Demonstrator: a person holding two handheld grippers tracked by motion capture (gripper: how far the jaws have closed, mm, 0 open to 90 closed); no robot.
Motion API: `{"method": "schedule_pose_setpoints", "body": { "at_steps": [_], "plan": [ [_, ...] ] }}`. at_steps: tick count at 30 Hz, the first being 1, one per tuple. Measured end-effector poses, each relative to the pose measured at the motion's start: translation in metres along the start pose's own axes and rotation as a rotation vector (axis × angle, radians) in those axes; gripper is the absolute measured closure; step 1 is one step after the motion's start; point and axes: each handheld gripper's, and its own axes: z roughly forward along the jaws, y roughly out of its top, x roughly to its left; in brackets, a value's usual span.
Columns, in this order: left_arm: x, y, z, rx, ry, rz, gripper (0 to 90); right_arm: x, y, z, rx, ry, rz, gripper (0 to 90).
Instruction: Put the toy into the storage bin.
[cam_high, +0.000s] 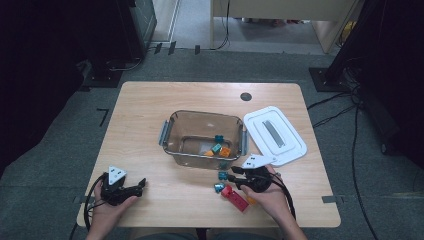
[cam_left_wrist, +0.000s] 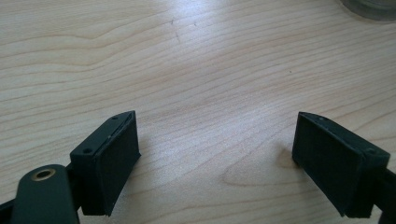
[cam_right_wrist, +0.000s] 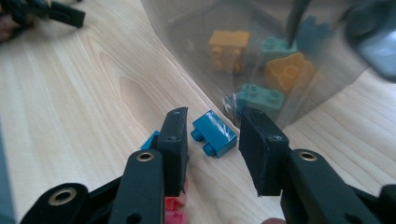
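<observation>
- Right gripper (cam_right_wrist: 212, 140): jaws partly apart, straddling a blue brick (cam_right_wrist: 214, 133) on the table; the pads do not yet press on it.
- The blue brick lies just outside the near wall of the clear bin (cam_high: 172, 120), beside a red brick (cam_high: 235, 196) and another blue piece (cam_high: 218, 187).
- Left gripper (cam_left_wrist: 215, 154): jaws wide apart, nothing between them, resting on the table well to the left of the bin.
- Progress: several orange and teal bricks (cam_high: 219, 149) lie inside the bin. The loose bricks outside it remain. The white lid (cam_high: 274, 134) lies just right of the bin.

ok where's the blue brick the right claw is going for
In the right gripper view the blue brick lies on the table between the right claw's jaws, just outside the clear bin.
</observation>
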Motion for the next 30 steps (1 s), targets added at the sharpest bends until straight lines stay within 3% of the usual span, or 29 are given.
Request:
{"method": "schedule_pose_setpoints", "body": {
  "at_steps": [15,26,30],
  "plan": [
    [0.000,0.000,0.000,0.000,0.000,0.000,14.6,-0.004,-0.010,0.031,0.055,0.000,-0.116,61.2],
    [0.000,0.000,0.000,0.000,0.000,0.000,14.6,-0.006,-0.012,0.041,0.087,-0.001,-0.136,56.4],
    [0.000,0.000,0.000,0.000,0.000,0.000,14.6,-0.005,-0.012,0.042,0.092,-0.009,-0.153,64.0]
  ]
}}
